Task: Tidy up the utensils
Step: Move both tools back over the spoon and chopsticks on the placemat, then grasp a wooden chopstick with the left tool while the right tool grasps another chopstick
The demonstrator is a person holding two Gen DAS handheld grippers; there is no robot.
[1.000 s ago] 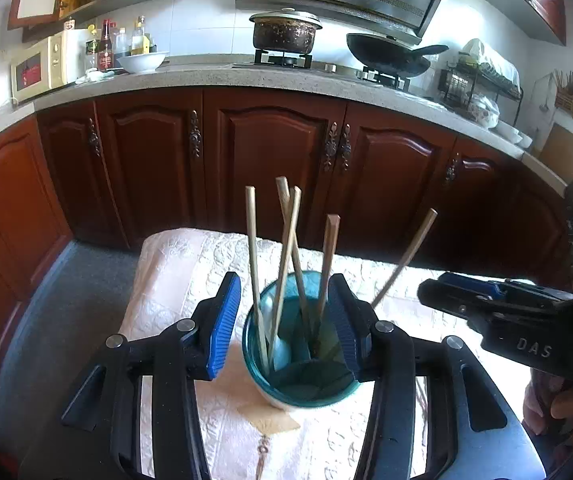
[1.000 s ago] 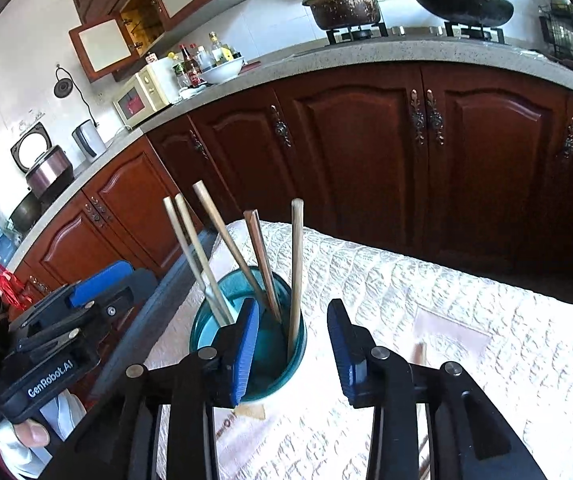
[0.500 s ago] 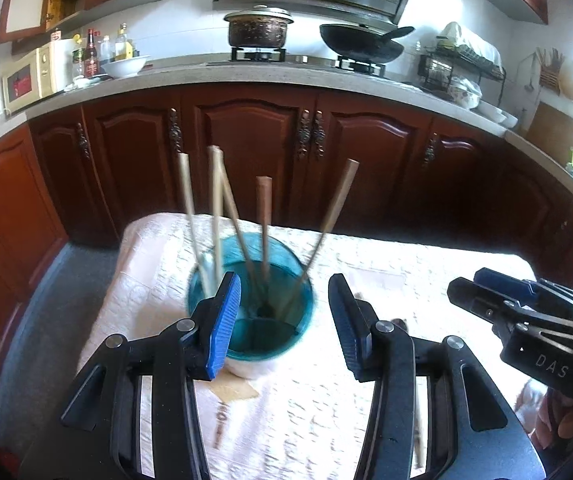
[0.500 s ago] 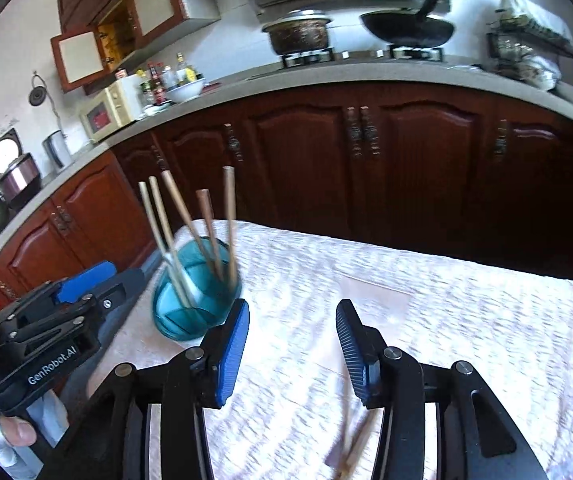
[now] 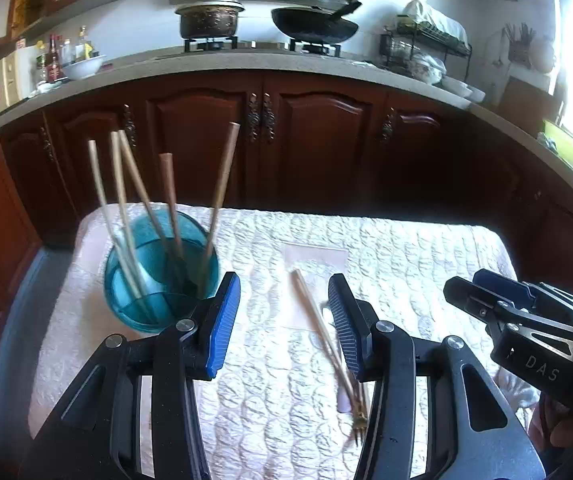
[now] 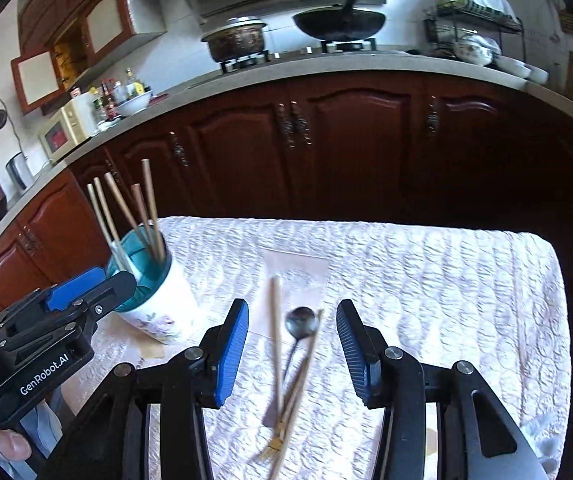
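Now both tools back from cup (image 5: 158,280) w/ 5 chopsticks (image 5: 166,200), jaws wide, empty.

Teal-lined white floral cup (image 6: 154,312), tan chopsticks (image 5: 222,184), white quilted cloth (image 5: 406,256).

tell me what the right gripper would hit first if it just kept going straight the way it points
Probably the loose utensils on the table: the right gripper is open, and the spoon and a chopstick lie between its fingers, on the quilted cloth. How high it hangs above them is unclear.
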